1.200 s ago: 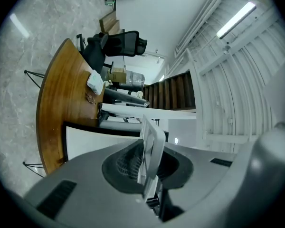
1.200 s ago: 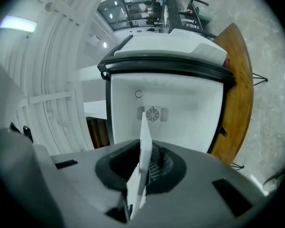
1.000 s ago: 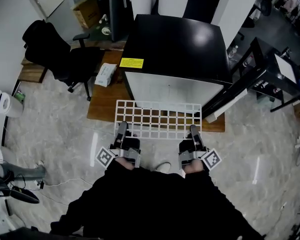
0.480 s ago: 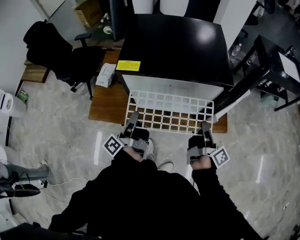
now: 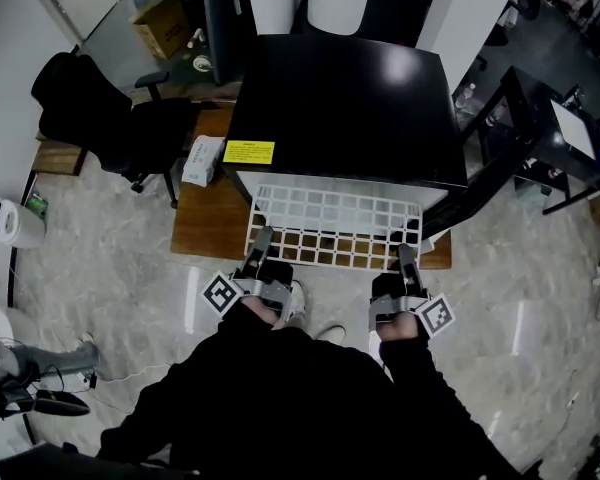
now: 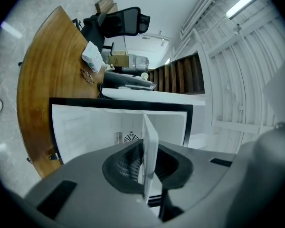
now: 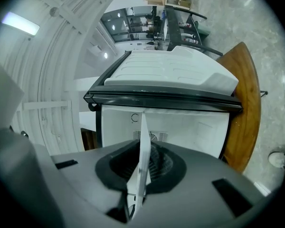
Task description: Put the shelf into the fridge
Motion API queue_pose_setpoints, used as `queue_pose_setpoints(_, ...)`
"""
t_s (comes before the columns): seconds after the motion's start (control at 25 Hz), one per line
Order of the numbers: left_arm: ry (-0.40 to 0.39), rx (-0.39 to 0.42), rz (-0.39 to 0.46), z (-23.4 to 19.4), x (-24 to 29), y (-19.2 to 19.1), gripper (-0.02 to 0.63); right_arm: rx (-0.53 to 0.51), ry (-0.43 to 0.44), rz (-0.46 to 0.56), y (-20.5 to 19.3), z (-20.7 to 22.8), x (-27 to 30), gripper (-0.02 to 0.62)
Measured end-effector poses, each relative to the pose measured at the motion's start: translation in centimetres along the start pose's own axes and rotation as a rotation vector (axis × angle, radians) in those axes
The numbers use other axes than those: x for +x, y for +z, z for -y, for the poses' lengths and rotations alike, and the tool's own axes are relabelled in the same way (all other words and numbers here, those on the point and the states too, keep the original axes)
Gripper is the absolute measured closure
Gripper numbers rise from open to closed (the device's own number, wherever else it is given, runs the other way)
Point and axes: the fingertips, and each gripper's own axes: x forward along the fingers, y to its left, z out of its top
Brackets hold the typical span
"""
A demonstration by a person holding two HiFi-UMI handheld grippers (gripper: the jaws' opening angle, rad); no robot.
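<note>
While the left gripper (image 5: 263, 238) and right gripper (image 5: 407, 256) each pinch the near edge of the shelf (image 5: 330, 218), mid-frame, its far edge reaches the open fridge (image 5: 340, 88). Insertion looks under way; next, I'd say, a level, even push inward.

marble floor (image 5: 540, 268), black office chair (image 5: 100, 118)

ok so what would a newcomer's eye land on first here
First comes the white grid shelf in the middle of the head view, its near edge clamped by the left tool and the right tool. Just beyond it stands the black-topped fridge, its white inside open towards the person, with a yellow label at its left front corner.
</note>
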Motion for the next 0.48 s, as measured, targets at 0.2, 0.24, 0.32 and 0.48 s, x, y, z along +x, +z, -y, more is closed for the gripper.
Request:
queue_pose_setpoints(0.2, 0.014, 0.002, -0.003, -0.4, 0.8, 0.2, 0.574, 0.011, -0.001, 0.017, 0.5, 0.1, 1.5, 0.563)
queue_pose_setpoints(0.24, 0.016, -0.001, -0.003, -0.4, 0.8, 0.2, 0.574, 0.013, -0.003, 0.023, 0.6, 0.1, 1.7, 0.563)
queue_pose_setpoints(0.32, 0.016, -0.005, -0.003, -0.4, 0.7, 0.1, 0.574, 0.017, -0.006, 0.034, 0.7, 0.1, 1.8, 0.563)
queue_pose_setpoints(0.48, 0.017, -0.008, 0.01, -0.4, 0.7, 0.1, 0.574, 0.021, -0.006, 0.047, 0.8, 0.1, 1.9, 0.565)
